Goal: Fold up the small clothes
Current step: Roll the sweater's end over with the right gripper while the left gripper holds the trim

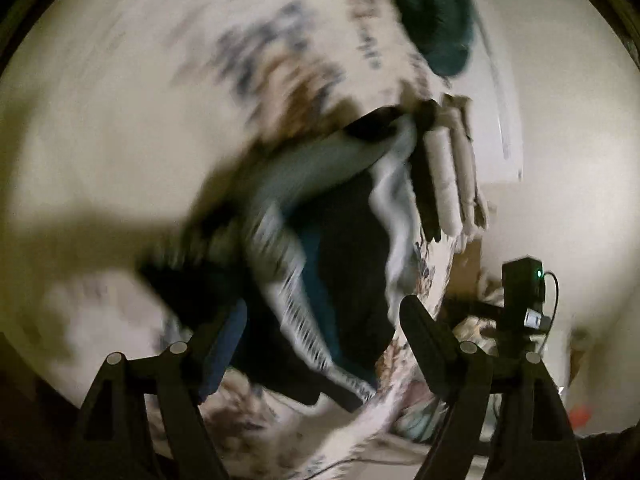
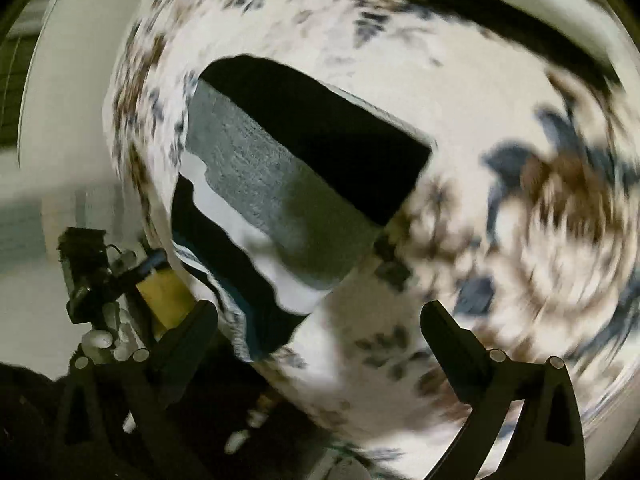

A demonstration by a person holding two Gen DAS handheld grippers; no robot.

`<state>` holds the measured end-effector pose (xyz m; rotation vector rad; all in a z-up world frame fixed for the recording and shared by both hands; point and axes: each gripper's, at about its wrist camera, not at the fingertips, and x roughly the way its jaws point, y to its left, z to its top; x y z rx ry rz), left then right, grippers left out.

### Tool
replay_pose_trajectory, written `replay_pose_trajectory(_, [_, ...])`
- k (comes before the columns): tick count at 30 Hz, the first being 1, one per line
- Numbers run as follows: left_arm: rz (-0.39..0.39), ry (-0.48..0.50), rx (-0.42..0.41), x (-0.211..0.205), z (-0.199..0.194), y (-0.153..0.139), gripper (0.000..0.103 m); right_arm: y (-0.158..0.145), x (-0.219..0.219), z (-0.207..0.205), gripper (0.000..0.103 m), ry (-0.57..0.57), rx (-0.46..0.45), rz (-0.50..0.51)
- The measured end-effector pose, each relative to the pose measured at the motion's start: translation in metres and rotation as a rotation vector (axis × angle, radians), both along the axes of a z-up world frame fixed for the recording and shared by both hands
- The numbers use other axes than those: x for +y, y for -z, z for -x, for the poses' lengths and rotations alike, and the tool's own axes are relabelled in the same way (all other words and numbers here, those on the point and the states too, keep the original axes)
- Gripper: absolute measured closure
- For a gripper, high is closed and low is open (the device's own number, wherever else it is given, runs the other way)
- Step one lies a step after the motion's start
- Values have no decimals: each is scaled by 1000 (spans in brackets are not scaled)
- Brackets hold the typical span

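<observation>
A stack of small clothes lies on a floral sheet [image 2: 460, 92]. In the right wrist view it shows a black piece [image 2: 320, 128], a grey knit piece [image 2: 272, 188], a white one [image 2: 248, 236] and a dark one with a striped edge [image 2: 224, 280]. My right gripper [image 2: 320, 320] hovers over the stack's near end, open, with nothing pressed between its fingers. The left wrist view is badly blurred. It shows dark clothes [image 1: 352, 260] and a black-and-white striped piece [image 1: 296, 300] beyond my left gripper [image 1: 322, 316], which is open and holds nothing.
A dark green garment [image 1: 432, 12] lies at the far end of the sheet. A black device with a green light [image 1: 524, 288] stands to the right in the left wrist view. A black device with cables [image 2: 84, 264] stands left of the stack. Pale wall surrounds the bed.
</observation>
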<state>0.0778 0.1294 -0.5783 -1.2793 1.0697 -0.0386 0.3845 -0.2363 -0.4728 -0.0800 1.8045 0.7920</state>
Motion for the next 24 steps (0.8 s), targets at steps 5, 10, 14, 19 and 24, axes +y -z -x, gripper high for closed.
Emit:
replay_pose_trajectory(5, [108, -152, -69, -45, 22, 42, 25, 43, 39, -46, 0, -127, -10, -93])
replay_pose_trajectory(10, [184, -275, -104, -60, 20, 74, 25, 102, 90, -77, 0, -289, 37, -72])
replay_pose_trajectory(14, [200, -352, -133, -62, 9, 80, 25, 132, 119, -82, 0, -387, 154, -112])
replay_pose_trajectory(19, [180, -415, -148, -62, -1, 65, 30, 144, 118, -98, 0, -368, 304, -190])
replay_pose_trajectory(24, [129, -388, -145, -48, -8, 51, 77, 143, 111, -99, 0, -368, 370, -280])
